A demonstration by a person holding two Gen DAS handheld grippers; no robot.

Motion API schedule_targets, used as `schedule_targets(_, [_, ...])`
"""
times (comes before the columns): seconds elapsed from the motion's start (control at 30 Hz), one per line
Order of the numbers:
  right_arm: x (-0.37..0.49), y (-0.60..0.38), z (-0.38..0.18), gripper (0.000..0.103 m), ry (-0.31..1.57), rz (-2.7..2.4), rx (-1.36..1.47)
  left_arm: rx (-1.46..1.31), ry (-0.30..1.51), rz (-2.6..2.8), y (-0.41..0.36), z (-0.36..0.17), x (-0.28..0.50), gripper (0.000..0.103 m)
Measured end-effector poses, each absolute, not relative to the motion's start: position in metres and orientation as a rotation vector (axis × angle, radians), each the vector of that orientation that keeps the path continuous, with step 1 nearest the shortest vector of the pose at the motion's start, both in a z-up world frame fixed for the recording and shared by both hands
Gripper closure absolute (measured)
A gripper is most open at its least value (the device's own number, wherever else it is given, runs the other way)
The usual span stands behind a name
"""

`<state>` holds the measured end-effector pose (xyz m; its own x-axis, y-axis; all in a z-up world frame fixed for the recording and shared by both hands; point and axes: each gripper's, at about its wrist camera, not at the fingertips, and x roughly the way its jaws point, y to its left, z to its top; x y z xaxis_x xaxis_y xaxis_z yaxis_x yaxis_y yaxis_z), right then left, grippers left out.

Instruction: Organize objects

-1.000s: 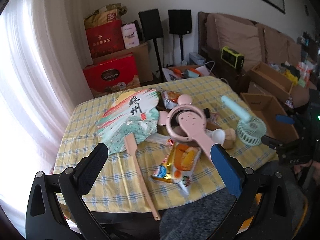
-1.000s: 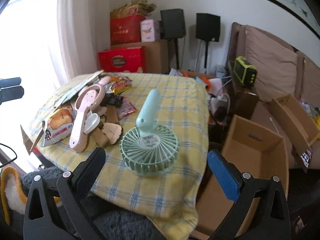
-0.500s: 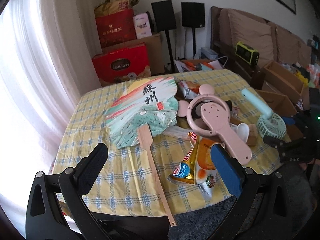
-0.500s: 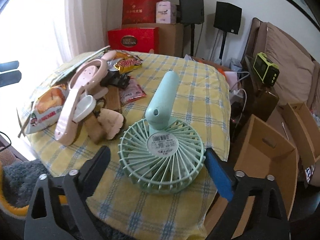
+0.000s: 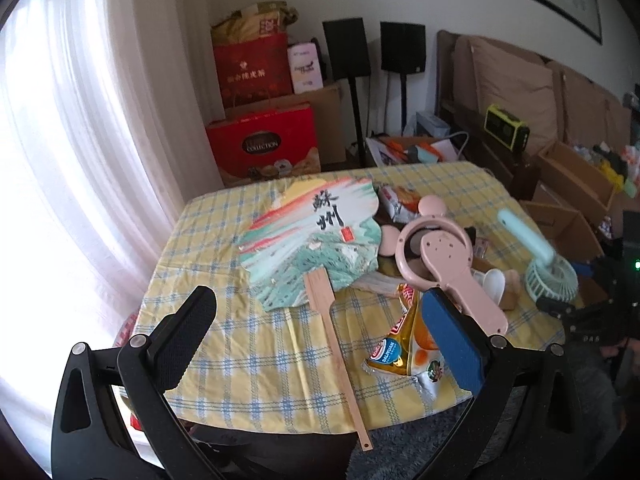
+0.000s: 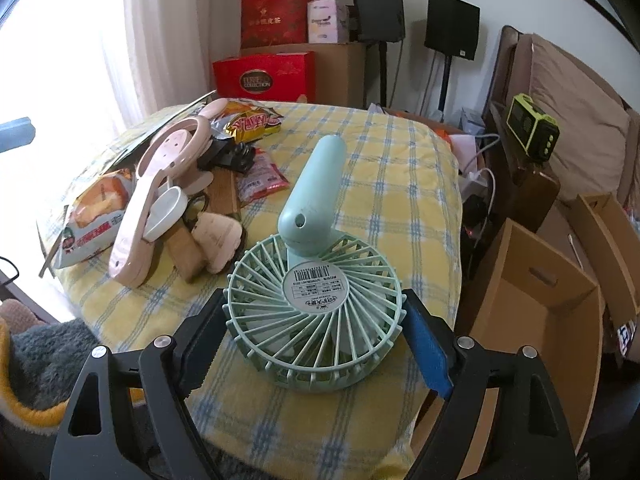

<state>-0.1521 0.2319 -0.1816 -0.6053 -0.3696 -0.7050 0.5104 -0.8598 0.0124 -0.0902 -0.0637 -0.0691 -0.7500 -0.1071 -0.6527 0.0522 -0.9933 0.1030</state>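
Right tool [image 6: 314,340] is straddling the mint fan [image 6: 314,300], spread, around its cage rim; light, stiff plastic, ribs probably fragile.

Mint fan [image 6: 314,308] fills the gap between the right gripper's [image 6: 314,336] fingers; pad contact unclear. In the left wrist view the fan [image 5: 550,280] is motion-blurred at the tabletop's [image 5: 248,344] right edge. Paper fan [image 5: 316,240] hides the snack packet [image 5: 394,200] beneath it. Barcode label text too small to read.
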Motion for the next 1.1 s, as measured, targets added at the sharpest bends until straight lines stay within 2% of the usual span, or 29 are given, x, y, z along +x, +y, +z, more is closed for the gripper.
schedule_targets(0.23, [-0.125, 0.239, -0.18, 0.018, 0.214, -2.427, 1.034, 1.047, -0.041, -2.942, -0.055, -0.046, -0.082, 0.0])
schedule_targets(0.43, [-0.104, 0.234, -0.182, 0.018, 0.25, -2.473, 1.025, 1.158, 0.094, -3.076, -0.027, -0.031, -0.089, 0.0])
schedule_targets(0.53, [-0.096, 0.232, -0.183, 0.018, 0.272, -2.512, 0.998, 1.294, 0.181, -3.028, -0.007, -0.032, -0.107, 0.0])
schedule_targets(0.63, [-0.091, 0.231, -0.183, 0.018, 0.295, -2.53, 0.984, 1.455, 0.356, -3.03, 0.012, -0.039, -0.128, 0.0])
schedule_targets(0.73, [-0.089, 0.231, -0.184, 0.018, 0.296, -2.532, 0.982, 1.781, 0.468, -2.975, 0.037, -0.063, -0.156, 0.002])
schedule_targets(0.8, [-0.088, 0.234, -0.184, 0.018, 0.274, -2.531, 0.98, 1.934, 0.432, -2.924, 0.055, -0.08, -0.17, 0.008])
schedule_targets(0.87, [-0.087, 0.238, -0.185, 0.018, 0.251, -2.529, 0.977, 1.998, 0.377, -2.901, 0.069, -0.091, -0.179, 0.008])
schedule_targets(1.0, [-0.086, 0.242, -0.185, 0.018, 0.255, -2.526, 0.953, 2.192, 0.387, -2.78, 0.097, -0.12, -0.214, 0.008])
schedule_targets(1.1, [-0.084, 0.239, -0.185, 0.018, 0.296, -2.531, 0.938, 2.197, 0.336, -2.727, 0.116, -0.134, -0.231, 0.008])
